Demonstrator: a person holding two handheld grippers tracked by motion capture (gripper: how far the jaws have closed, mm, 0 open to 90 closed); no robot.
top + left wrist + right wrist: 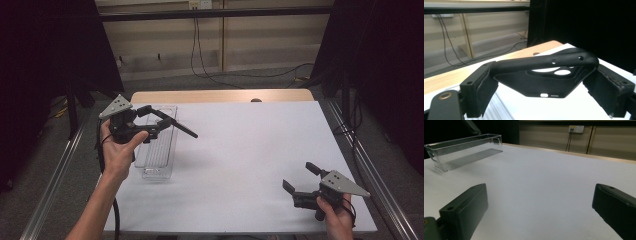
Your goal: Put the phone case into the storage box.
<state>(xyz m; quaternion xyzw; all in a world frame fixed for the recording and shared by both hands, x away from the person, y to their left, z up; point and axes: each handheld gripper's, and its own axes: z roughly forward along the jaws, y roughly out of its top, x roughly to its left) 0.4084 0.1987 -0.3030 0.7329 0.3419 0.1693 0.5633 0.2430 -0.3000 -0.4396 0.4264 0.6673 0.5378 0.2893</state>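
A person is working two hand-held grippers over a white surface, most of it lying bare between the left edge and the near right corner. The left gripper is hanging above the left edge, its jaws clamping a black phone case by its two long sides; in the high view the case is jutting toward the middle of the surface, clear of the sheet below. The left hand is wrapping the gripper's body from beneath.

Directly under that gripper, a clear plastic bin is sitting lengthwise along the left edge, touching the surface; the right gripper view is showing its ridged floor through the transparent walls, with nothing visible inside.

Near the right front corner, the right gripper is resting low with its jaws spread wide and holding nothing, the right hand gripping it from behind, well apart from the bin.

A strip of bare wood is showing along the far edge. Beyond it, grey carpet, trailing black cables and a pale panelled wall are filling the room, with black curtains hanging on both sides.
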